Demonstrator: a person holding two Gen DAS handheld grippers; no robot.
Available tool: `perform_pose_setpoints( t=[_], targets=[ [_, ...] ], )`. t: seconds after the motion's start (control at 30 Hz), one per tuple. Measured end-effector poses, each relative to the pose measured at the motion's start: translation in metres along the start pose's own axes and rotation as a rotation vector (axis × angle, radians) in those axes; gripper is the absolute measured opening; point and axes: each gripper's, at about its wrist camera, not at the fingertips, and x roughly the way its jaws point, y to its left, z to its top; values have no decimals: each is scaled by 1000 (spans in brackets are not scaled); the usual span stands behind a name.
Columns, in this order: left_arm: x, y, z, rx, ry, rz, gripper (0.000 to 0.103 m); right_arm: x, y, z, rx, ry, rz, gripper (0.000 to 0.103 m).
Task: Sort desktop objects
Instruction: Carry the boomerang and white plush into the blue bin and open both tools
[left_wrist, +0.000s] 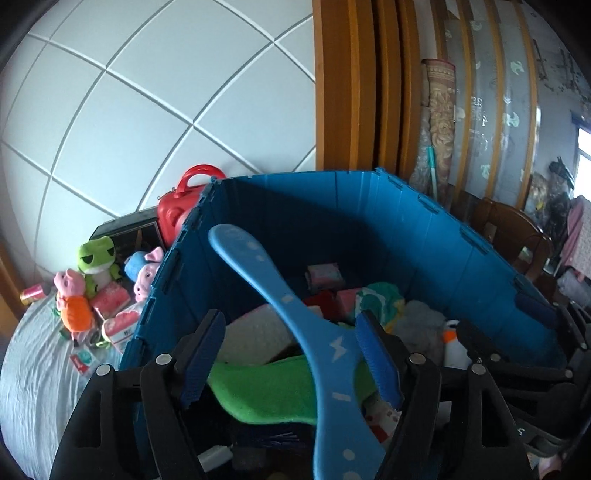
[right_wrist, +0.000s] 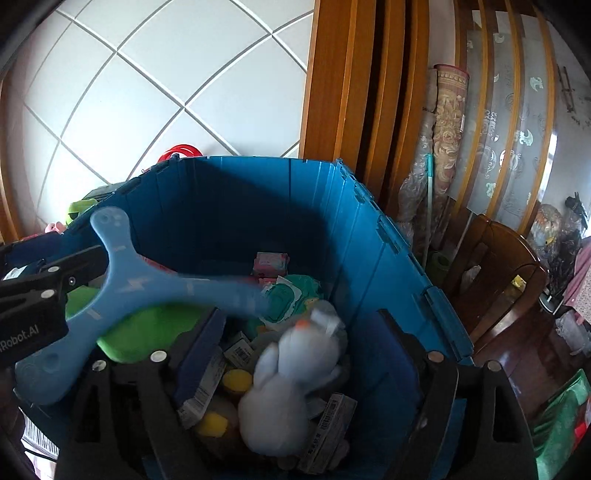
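Blue-padded jaws of the left gripper (left_wrist: 291, 354) stand wide apart, the pale blue three-armed boomerang (left_wrist: 321, 350) between them, one pad at its edge; whether it presses I cannot tell. One boomerang, dotted white with a lightning mark, blurred at one arm in the right view. Beside it, the right gripper (right_wrist: 317, 354) is spread open over one white plush toy (right_wrist: 295, 380), blurred, clear of both fingers. Both toys are above the one blue crate (left_wrist: 424, 236), over boxes and a green pad (left_wrist: 266, 391). Outside on the table sit one frog plush (left_wrist: 96, 258) and one red case (left_wrist: 181, 206).
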Motion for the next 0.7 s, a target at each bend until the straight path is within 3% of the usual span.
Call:
perform_pose_setpoints(
  t=[0.17,0.7],
  targets=[
    [2,8,-3,-32,1,29,77,-2,-7,0,5,-12,48,99],
    [-45,50,-12,-121,-85,72,81,-7,-15,-7,101,-43,44,103]
  ],
)
